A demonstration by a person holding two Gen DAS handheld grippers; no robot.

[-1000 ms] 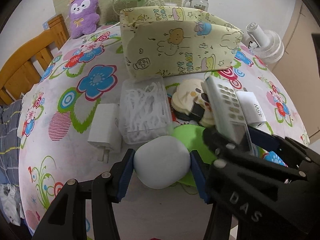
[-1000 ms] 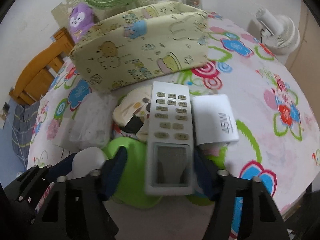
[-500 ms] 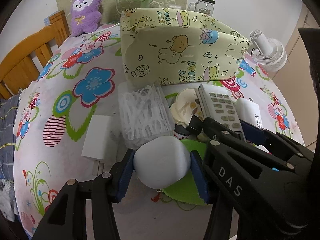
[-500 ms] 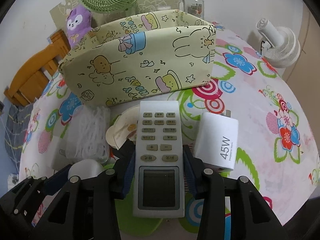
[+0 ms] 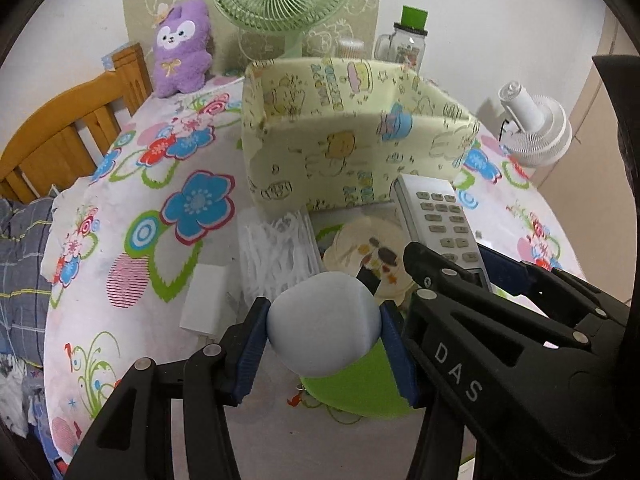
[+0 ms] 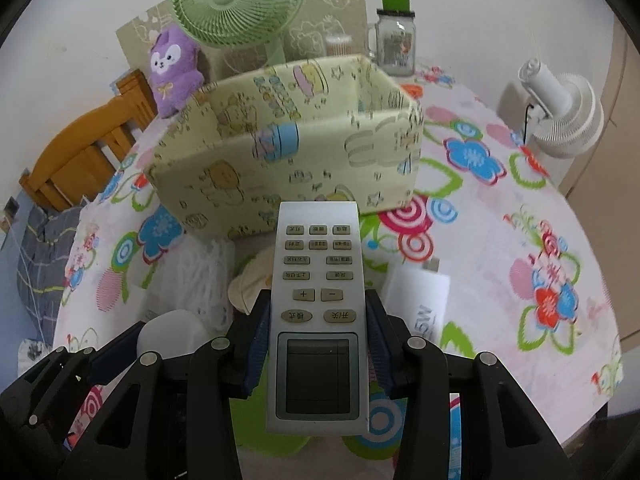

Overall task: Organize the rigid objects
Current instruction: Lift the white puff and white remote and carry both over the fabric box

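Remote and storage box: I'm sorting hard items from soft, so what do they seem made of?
The remote looks like hard, smooth plastic with rubbery-looking buttons and a glassy display window. The storage box seems to be fabric-covered board: its printed walls are matte and slightly bowed, though that is uncertain.

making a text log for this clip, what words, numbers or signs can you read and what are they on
"DAS": on the right gripper, seen in the left wrist view.
"+" and "−": two buttons of the remote control.
Its other buttons carry characters too small to read surely.
"5W", cut off by the gripper and blurred: on the white charger.
Letters printed on the fabric storage box: too blurred to read.
Label on the glass jar: unreadable.
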